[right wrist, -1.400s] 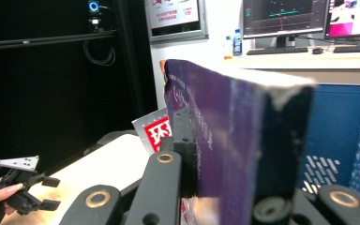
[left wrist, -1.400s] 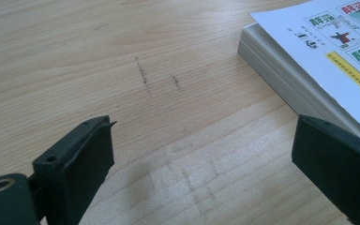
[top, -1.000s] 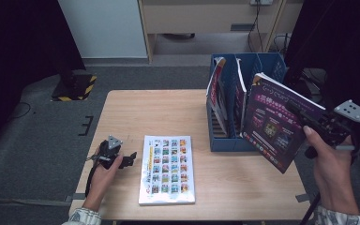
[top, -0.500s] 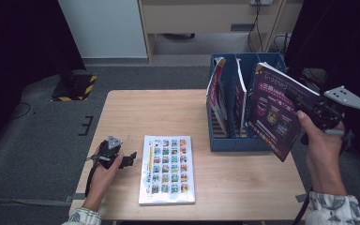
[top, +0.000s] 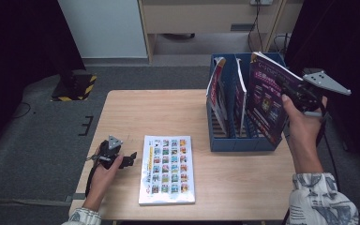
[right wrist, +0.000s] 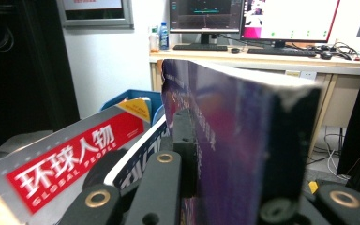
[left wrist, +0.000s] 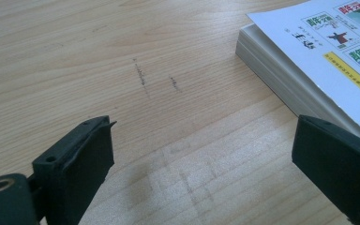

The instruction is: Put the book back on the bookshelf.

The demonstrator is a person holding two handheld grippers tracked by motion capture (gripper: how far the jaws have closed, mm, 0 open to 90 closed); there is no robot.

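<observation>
**A:** What have you got in the right hand-held gripper (top: 294, 92)?

**B:** The purple magazine (top: 266, 101). My jaws are clamped on its right edge, and I'm holding it upright over the right end of the blue file box (top: 243, 140), at the far right of the worktop (top: 168, 112).

**A:** How does it feel?

**B:** I'd judge it light but floppy, with a glossy cover that could slide between the pads. In the right gripper view it looks fairly thick, so gripping near the bound edge should keep the pages from fanning out or sagging.

**A:** And the left hand-held gripper (top: 130, 157)?

**B:** Resting low on the near left of the worktop, jaws wide apart with nothing between them, just left of the white picture book (top: 166, 169) lying flat. That one looks stiffer and heavier, so I'd take it by its long edge.
</observation>
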